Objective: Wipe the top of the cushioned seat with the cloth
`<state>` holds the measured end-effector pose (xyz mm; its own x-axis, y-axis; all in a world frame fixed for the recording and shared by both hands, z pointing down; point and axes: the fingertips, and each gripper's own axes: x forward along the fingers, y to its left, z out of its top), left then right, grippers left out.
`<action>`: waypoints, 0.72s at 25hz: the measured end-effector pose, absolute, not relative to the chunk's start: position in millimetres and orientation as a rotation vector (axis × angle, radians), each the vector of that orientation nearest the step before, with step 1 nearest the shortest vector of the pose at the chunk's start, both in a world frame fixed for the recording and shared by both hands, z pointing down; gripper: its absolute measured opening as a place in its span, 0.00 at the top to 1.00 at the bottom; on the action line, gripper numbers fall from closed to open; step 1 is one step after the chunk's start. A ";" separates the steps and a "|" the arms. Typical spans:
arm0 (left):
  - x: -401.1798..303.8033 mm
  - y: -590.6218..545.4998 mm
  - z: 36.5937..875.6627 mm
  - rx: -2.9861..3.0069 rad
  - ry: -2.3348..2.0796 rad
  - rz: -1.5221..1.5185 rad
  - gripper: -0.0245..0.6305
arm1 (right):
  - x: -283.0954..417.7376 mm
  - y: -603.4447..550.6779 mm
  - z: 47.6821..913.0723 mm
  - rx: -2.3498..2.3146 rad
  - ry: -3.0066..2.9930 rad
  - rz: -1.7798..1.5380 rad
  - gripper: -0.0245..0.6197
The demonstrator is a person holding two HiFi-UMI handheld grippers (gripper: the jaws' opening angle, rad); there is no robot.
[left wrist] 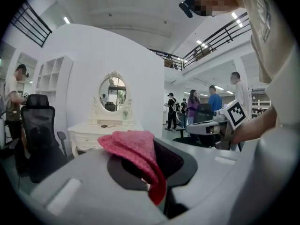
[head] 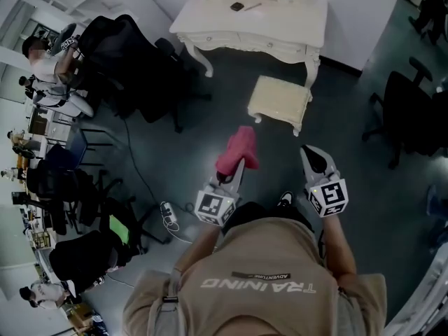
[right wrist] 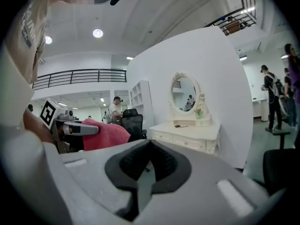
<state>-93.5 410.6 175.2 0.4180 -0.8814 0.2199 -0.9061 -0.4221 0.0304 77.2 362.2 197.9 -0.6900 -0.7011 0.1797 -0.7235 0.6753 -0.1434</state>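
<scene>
**A:** Left gripper (head: 233,168), quick?

**B:** Clamped on the crumpled pink cloth (head: 238,151). In the left gripper view the cloth is pinched between the dark pads. It bunches over the top of them and a fold hangs down the middle.

**A:** Right gripper (head: 313,157)?

**B:** Jaws drawn together at the tips, with nothing between them. Only a thin slit shows behind the pads in the right gripper view. It is held beside the left gripper, with the two apart.

**A:** Where's the seat?

**B:** The cream square cushioned seat (head: 278,98) stands on the dark grey floor (head: 203,124). It is just in front of the white ornate dressing counter (head: 252,21) and its top is bare.

**A:** Is the cloth on the seat?

**B:** No, it is up in the air, held out in front of the person's beige shirt (head: 259,271). It is short of the seat and not touching it.

**A:** What about the right gripper and the seat?

**B:** It is also clear of the seat and points roughly towards its near right corner.

**A:** Anything else?

**B:** An oval mirror (left wrist: 112,93) stands on the counter against the white wall. A black office chair (head: 115,58) is to the left of it. There are people at desks far left, and more stand in the background of the left gripper view.
</scene>
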 end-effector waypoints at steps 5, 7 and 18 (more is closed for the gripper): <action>-83.0 382.6 175.4 2.555 -1.539 0.233 0.90 | 71.7 343.1 205.9 1.201 -2.758 0.337 0.96; -85.6 376.1 177.0 2.580 -1.514 0.238 0.90 | 67.0 337.4 208.3 1.213 -2.744 0.335 0.96; -165.4 311.6 181.8 2.624 -1.459 0.196 0.90 | 17.7 283.6 186.0 1.314 -2.661 0.252 0.96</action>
